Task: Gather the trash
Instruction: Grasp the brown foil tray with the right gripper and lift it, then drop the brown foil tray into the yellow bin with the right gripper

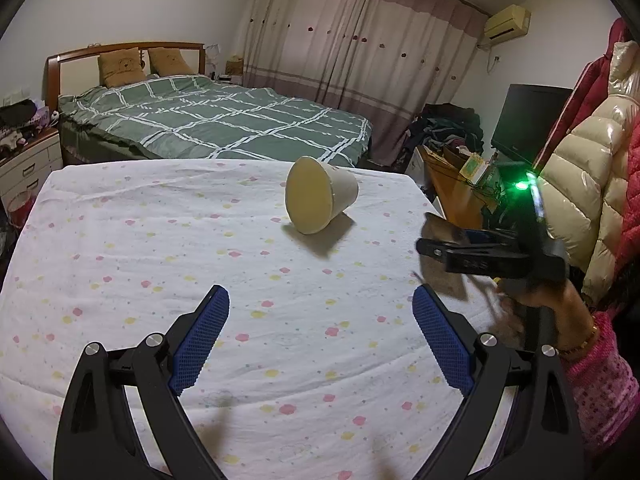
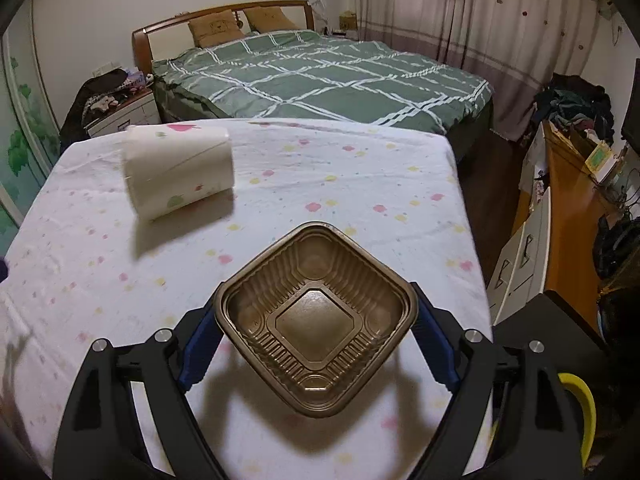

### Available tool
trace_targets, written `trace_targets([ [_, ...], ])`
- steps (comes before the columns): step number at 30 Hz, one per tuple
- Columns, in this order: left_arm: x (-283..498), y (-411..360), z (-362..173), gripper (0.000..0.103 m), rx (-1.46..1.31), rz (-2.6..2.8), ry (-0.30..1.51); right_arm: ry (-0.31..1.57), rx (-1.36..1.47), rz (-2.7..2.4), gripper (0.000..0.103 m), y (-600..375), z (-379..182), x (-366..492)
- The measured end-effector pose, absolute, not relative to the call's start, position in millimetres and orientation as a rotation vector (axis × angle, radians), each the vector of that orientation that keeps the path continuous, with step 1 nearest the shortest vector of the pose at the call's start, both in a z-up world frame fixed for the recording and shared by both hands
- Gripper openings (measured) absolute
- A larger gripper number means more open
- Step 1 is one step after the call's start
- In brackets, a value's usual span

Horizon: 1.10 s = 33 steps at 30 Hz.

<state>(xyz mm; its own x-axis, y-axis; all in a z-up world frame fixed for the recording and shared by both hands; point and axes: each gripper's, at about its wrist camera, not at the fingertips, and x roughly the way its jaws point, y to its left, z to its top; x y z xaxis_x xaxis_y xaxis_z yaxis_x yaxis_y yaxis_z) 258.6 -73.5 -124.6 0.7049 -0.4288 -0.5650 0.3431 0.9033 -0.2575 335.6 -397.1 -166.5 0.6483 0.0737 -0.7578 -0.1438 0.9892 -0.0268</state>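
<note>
A brown plastic food tray [image 2: 316, 320], square and ribbed, sits corner to corner between the blue pads of my right gripper [image 2: 316, 308], which is shut on it. The tray hangs a little above the flowered tablecloth [image 2: 360, 184] and throws a shadow there. In the left wrist view the same gripper [image 1: 426, 246] shows at the right edge, with the tray [image 1: 440, 228] in it. A pale paper cup [image 1: 320, 196] [image 2: 180, 172] lies on its side toward the far part of the table. My left gripper [image 1: 320, 296] is open over the near cloth, with nothing between its fingers.
Beyond the table stands a bed with a green checked quilt [image 1: 224, 120]. To the right are a wooden desk with clutter [image 1: 460, 184], a dark screen [image 1: 528, 120] and hanging padded coats [image 1: 588, 184]. A nightstand [image 2: 124, 112] stands at the left. A yellow curved object [image 2: 580, 412] shows at the lower right.
</note>
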Motion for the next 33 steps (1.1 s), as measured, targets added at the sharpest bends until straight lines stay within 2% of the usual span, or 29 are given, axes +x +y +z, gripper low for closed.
trace_targets([
  [11, 254.0, -79.0, -124.0, 0.092, -0.108, -0.434, 0.646, 0.829, -0.040, 0.053, 0.082, -452.3, -151.6, 254.9],
  [25, 253.0, -92.5, -129.7, 0.092, -0.064, -0.468, 0.666, 0.916, 0.127, -0.249, 0.083, -591.6, -190.7, 176.0],
  [27, 252.7, -96.7, -131.5, 0.092, -0.056, -0.481, 0.676, 0.934, 0.133, -0.275, 0.086, -600.0, -196.7, 173.6],
  [28, 252.9, -98.5, -132.2, 0.092, -0.053, -0.488, 0.681, 0.943, 0.138, -0.292, 0.093, -604.3, -199.7, 173.4],
  [33, 253.8, -105.4, -132.8, 0.092, -0.039, -0.507, 0.706, 0.945, 0.153, -0.299, 0.095, -608.7, -203.3, 173.3],
])
